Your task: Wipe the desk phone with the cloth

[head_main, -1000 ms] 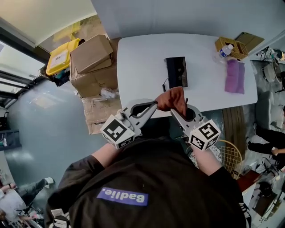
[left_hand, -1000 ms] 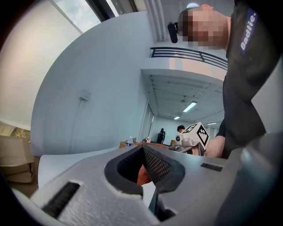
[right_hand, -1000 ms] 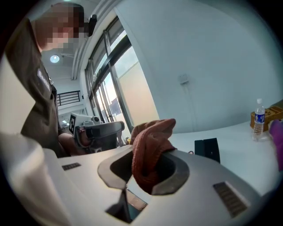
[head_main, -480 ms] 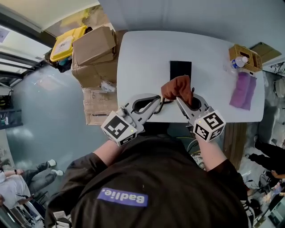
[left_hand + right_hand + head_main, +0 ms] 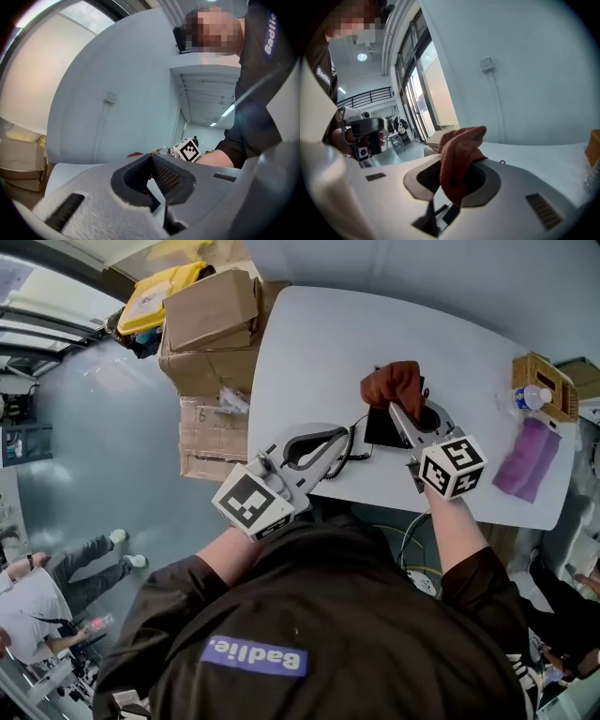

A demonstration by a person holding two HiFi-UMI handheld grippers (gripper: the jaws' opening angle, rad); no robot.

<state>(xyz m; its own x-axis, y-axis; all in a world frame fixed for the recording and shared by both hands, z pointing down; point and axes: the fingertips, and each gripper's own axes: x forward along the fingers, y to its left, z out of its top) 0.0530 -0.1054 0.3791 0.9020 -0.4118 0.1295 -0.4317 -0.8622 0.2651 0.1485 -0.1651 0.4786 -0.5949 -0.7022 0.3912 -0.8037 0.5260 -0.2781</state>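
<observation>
Left: my left gripper [image 5: 343, 435], fingers together on nothing, reaches over the near edge of the white table [image 5: 309, 343], tips just beside the coiled cord [image 5: 357, 448]. Right: my right gripper [image 5: 397, 409], fingers clamped on the rust-red cloth [image 5: 394, 383], holds it over the black desk phone [image 5: 378, 430].

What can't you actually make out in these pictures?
- Head view: the desk phone is mostly covered by the cloth and the right gripper; keys and handset cannot be made out.
- Head view: whether the cloth touches the phone cannot be told from above.
- Left gripper view: the left gripper blocks the view downward with its own body, so no phone shows.
- Head view: the basket is too small to read its contents.
</observation>
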